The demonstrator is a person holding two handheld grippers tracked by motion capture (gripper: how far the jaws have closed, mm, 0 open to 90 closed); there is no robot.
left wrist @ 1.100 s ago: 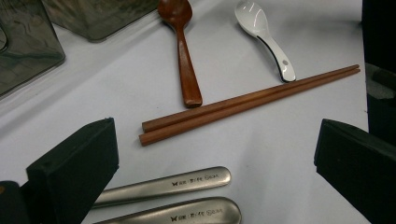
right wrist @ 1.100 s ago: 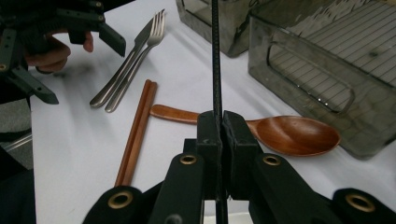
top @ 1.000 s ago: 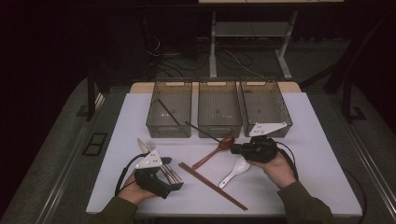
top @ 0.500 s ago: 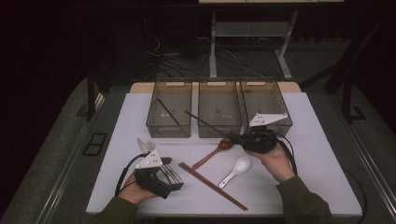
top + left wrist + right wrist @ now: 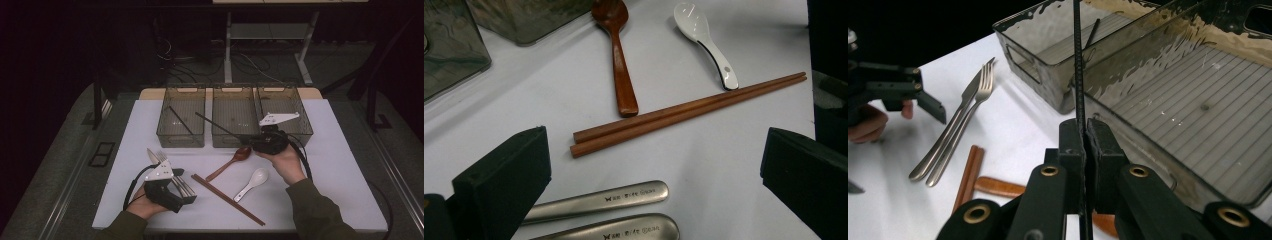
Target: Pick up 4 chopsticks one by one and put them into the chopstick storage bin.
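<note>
My right gripper (image 5: 252, 140) is shut on one end of a thin black chopstick (image 5: 220, 125). The stick slants left and away over the middle bin (image 5: 235, 88). In the right gripper view the jaws (image 5: 1085, 125) pinch the chopstick (image 5: 1079, 75), which runs up along the wall between two bins. A second black chopstick (image 5: 180, 120) lies in the left bin (image 5: 180, 140). My left gripper (image 5: 184, 186) rests open at the front left; its view shows the steel fork and knife handles (image 5: 619, 197) between the wide jaws (image 5: 654, 160), untouched.
A pair of brown chopsticks (image 5: 227, 199), a wooden spoon (image 5: 230, 162) and a white ceramic spoon (image 5: 254, 181) lie on the white table between the hands. The fork and knife (image 5: 160, 160) lie by the left gripper. The right bin (image 5: 301, 125) stands behind the right hand.
My right gripper has carried the black chopstick away from the front, up toward the bins, so the stick now hangs over the middle bin. The left gripper has stayed put.
</note>
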